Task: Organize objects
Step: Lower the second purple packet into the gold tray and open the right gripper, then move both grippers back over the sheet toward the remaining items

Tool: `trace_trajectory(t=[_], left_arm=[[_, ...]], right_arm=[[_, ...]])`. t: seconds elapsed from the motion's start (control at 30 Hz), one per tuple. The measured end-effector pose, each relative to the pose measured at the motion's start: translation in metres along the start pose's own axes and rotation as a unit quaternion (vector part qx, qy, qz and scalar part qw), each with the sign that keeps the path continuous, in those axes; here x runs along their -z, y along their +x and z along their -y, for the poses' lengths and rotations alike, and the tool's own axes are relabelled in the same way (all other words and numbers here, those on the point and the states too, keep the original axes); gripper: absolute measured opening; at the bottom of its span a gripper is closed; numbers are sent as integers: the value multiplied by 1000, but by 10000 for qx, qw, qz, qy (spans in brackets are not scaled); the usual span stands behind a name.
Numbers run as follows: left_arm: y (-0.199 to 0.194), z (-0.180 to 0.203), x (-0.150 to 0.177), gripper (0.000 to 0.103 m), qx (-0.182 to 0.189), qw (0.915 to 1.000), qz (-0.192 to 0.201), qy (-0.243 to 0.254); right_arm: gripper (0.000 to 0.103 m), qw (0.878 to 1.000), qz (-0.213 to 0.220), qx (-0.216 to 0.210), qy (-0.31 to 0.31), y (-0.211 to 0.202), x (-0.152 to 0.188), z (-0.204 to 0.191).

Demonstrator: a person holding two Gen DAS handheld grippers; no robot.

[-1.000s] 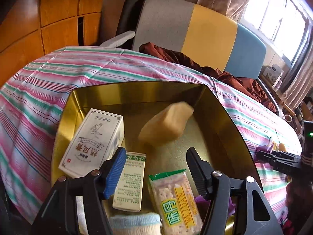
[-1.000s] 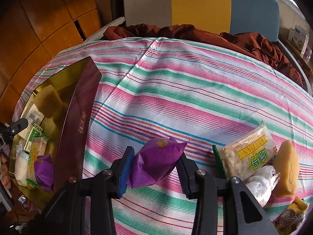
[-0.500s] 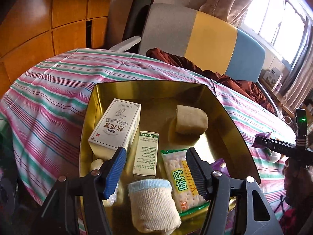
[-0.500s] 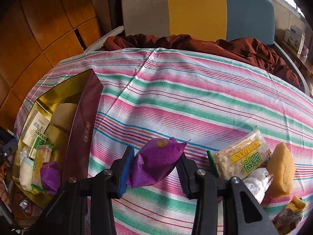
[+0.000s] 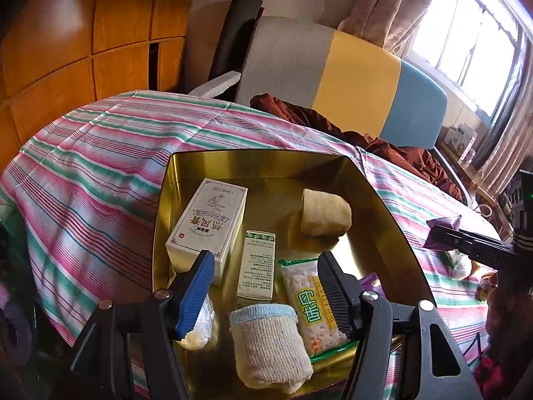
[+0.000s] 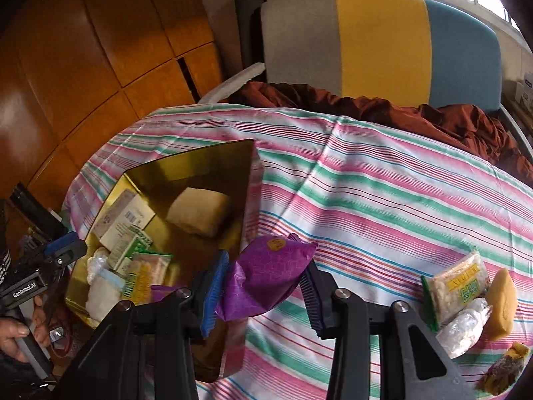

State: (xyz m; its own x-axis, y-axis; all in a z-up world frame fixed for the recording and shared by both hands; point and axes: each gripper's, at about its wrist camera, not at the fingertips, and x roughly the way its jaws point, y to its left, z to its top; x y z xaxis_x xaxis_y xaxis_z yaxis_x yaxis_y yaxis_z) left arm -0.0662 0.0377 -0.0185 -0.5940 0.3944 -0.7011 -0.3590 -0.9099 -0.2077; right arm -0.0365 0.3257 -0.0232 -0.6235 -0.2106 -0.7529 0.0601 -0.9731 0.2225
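Observation:
A gold box [image 5: 393,226] sits on the striped tablecloth and holds a white carton [image 5: 206,226], a slim green-and-white carton [image 5: 256,266], a yellow sponge [image 5: 324,216], a cracker pack [image 5: 313,303] and a rolled sock [image 5: 269,343]. My left gripper [image 5: 266,293] is open and empty above the box's near end. My right gripper [image 6: 263,283] is shut on a purple packet [image 6: 269,273], held in the air just right of the box's wall [image 6: 248,200]. The box [image 6: 150,180] also shows in the right wrist view.
On the cloth at the right lie a cracker pack [image 6: 456,283], a clear plastic bag [image 6: 463,326], a yellow sponge [image 6: 501,303] and a dark snack [image 6: 506,366]. A grey-yellow-blue chair [image 6: 379,46] with a brown cloth [image 6: 416,116] stands behind the table.
My left gripper has pulled back and up from the box; the yellow sponge it dropped now lies still. My right gripper has carried the purple packet left, up to the box's wall.

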Motion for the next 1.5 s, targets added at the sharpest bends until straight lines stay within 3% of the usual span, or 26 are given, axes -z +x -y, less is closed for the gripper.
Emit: trace_trajectory(t=[0.33, 0.73, 0.83, 0.93, 1.5], left_arm=[[-10, -14, 7, 66, -31, 10000, 79, -43], [-14, -30, 15, 66, -78, 9998, 71, -183], [-16, -28, 15, 66, -70, 9998, 79, -164], [-16, -26, 15, 66, -67, 9999, 83, -129], [-24, -10, 11, 70, -83, 9998, 141, 127]], right_arm=[[43, 9983, -322, -192, -441, 36, -3, -58], [49, 9961, -691, 36, -542, 63, 8, -67], [55, 9960, -695, 97, -556, 61, 10, -67], [69, 9954, -653, 140, -679, 56, 13, -70], [70, 9988, -211, 223, -388, 2, 18, -44]])
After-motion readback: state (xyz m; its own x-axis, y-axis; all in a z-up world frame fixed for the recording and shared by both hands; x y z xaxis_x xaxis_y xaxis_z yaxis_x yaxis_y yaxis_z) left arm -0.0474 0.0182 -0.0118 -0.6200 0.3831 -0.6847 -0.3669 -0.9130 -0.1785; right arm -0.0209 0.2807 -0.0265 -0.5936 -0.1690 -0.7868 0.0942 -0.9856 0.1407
